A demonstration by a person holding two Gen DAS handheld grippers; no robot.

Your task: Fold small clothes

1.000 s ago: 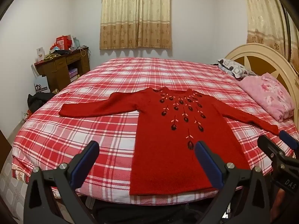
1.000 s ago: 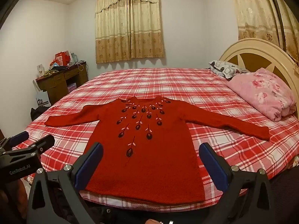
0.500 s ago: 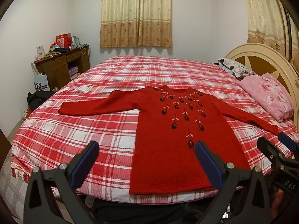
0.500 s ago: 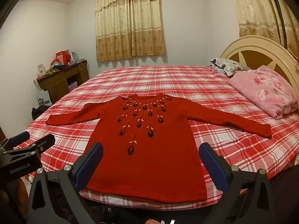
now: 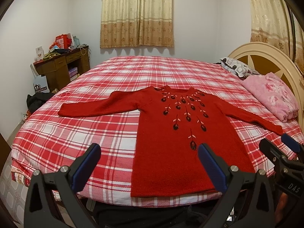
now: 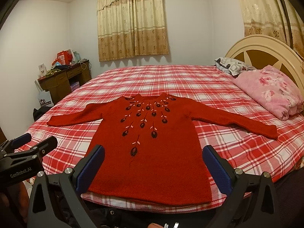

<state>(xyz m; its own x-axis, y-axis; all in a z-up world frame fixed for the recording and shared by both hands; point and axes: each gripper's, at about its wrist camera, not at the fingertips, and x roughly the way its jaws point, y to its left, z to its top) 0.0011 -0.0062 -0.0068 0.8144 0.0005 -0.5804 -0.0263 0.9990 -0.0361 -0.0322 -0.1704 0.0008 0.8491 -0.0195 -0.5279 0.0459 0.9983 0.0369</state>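
One red sweater, knitted, long-sleeved, with dark embroidered flowers fanning down from the neckline; lies flat and face up on the near half of the bed, both sleeves spread outward, hem at the near edge of the red-and-white checked cover. Unfolded.

Left gripper: blue-padded fingers spread wide apart, holding nothing, hovering short of the hem over the sweater's left edge.

Right gripper: fingers likewise wide apart and empty, hovering before the hem, framing the lower body of the sweater.

Pink floral quilt: folded, by the cream headboard; patterned pillow behind it.

Wooden desk: left wall, cluttered top.

Change against the frames one second and half a second ago: slight. Sweater lies as it did; both grippers remain open, and the right view has risen a little so the sweater sits marginally lower and nearer.
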